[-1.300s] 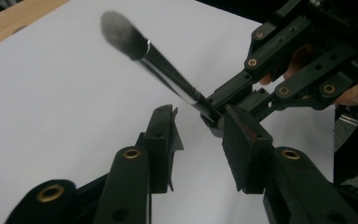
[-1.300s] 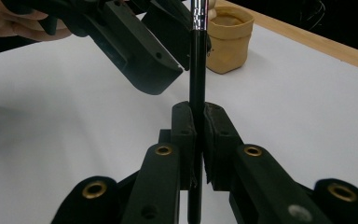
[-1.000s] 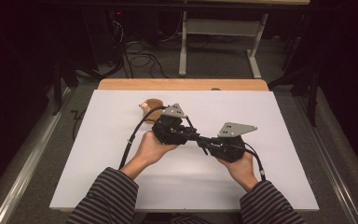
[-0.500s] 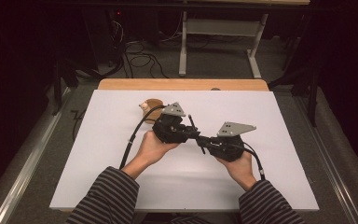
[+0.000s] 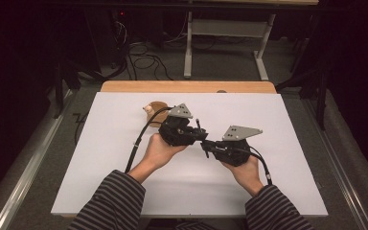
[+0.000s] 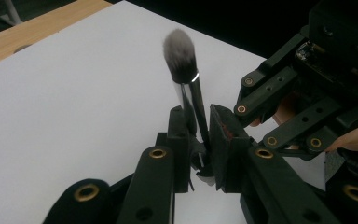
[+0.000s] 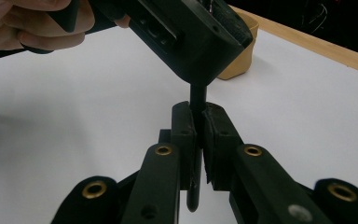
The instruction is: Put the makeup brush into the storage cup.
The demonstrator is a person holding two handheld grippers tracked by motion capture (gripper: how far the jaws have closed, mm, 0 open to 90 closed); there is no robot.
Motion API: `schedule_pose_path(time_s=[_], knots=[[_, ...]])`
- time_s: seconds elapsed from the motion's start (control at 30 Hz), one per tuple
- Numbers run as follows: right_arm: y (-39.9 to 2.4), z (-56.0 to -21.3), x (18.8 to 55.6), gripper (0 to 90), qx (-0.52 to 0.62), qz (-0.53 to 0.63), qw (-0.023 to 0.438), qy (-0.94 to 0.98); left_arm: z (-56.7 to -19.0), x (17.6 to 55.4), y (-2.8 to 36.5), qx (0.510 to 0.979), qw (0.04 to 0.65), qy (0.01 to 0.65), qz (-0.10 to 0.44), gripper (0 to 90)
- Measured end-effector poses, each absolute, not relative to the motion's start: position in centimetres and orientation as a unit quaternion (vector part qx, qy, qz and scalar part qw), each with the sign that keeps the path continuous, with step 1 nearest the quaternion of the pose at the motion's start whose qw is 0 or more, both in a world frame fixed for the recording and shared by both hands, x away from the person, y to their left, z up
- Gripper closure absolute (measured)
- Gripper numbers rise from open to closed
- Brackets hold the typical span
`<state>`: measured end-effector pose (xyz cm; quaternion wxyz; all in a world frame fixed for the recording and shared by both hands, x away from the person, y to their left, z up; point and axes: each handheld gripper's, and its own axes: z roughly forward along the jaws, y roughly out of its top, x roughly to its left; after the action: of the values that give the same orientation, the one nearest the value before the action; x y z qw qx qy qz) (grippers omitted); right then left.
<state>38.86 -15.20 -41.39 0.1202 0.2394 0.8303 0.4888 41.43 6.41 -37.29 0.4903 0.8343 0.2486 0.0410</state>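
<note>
The left claw holds a makeup brush. Its 2 jaws sit close on each side of the thin black handle, and the handle touches the left jaw. There is a small gap at the other jaw, so I cannot tell for sure if the squeeze is tight. The fluffy grey and white tip of the brush points up and away, past the ends of the jaws. A shiny silver ring sits just under the tip.

The right claw is shut on the other end of the same brush handle. The handle runs between its jaws, and its round black end sticks out below them. Just above the right claw is the black body of the left claw, held by the left hand. From above, the 2 claws meet nose to nose, with the right hand under the right one.

The desk is white and flat, with a wood strip along its far side. Past the left claw, a round tan bowl sits on the desk with something small and pale beside it.

Around both claws the white top is bare out to each side edge. Beyond the desk the room is dark, with grey floor, cables and a metal frame.
</note>
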Motion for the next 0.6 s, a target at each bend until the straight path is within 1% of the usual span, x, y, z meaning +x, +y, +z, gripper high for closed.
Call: schedule_pose_path(time_s=[0.4, 0.6], knots=[[-14.95, -41.45, 38.94, 85.3, 0.238, 0.488, 0.128, 0.830, -37.09, 41.38, 6.13, 0.837, 0.490, 0.239, 0.040, 82.9], [-14.69, -41.49, 39.00, 85.3, 0.238, 0.489, 0.129, 0.830, -37.09, 41.38, 6.30, 0.838, 0.489, 0.237, 0.041, 83.2]])
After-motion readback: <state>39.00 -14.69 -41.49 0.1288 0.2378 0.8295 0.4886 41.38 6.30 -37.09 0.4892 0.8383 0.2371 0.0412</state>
